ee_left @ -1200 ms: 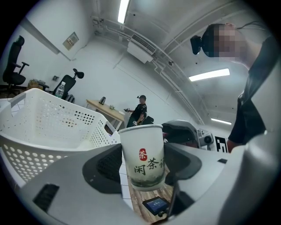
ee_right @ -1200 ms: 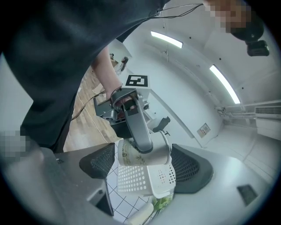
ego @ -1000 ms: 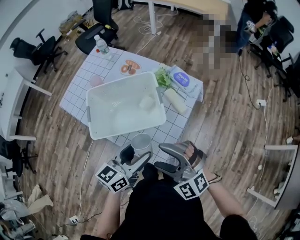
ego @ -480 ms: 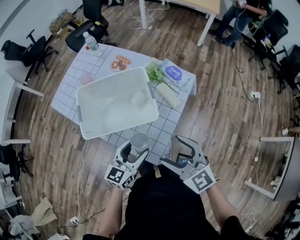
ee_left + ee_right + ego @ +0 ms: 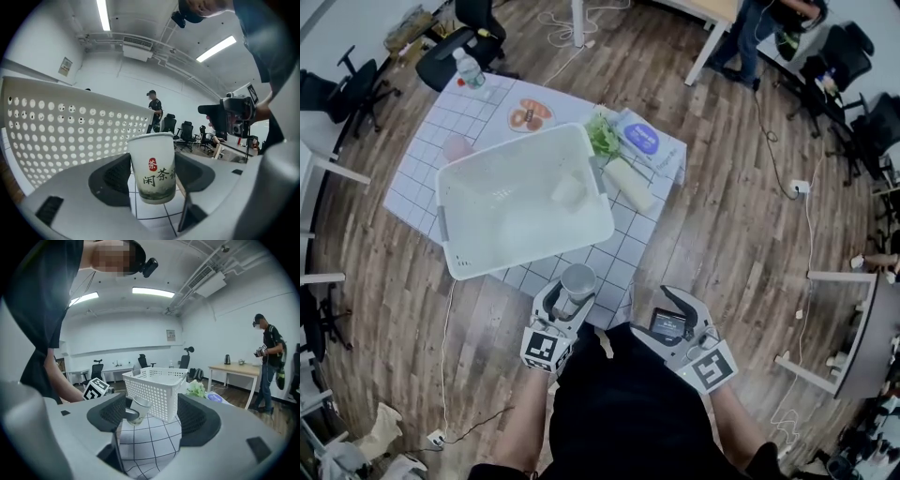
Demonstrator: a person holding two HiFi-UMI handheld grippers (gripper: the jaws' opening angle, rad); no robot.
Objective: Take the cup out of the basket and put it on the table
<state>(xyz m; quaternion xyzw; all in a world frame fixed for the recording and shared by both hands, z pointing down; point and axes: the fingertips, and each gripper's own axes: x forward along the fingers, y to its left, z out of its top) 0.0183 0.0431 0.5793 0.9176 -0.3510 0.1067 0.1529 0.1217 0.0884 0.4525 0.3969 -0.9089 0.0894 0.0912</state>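
The cup (image 5: pixel 577 280), pinched by the left gripper (image 5: pixel 571 297), has been lowered toward the table (image 5: pixel 623 248), clear of the basket (image 5: pixel 534 253). The right gripper (image 5: pixel 673 309) is spread, empty; only placing seems left.

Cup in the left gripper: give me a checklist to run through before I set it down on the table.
1. Cup out of the basket: ok.
2. Left gripper jaws closed on the cup: ok.
3. Cup upright: not ok, it leans in the right gripper view.
4. Bare table under the cup: ok, nothing else shows below it.
5. Cup base down on the table: not ok, it looks raised.
6. Right gripper open, empty and off to the side: ok.
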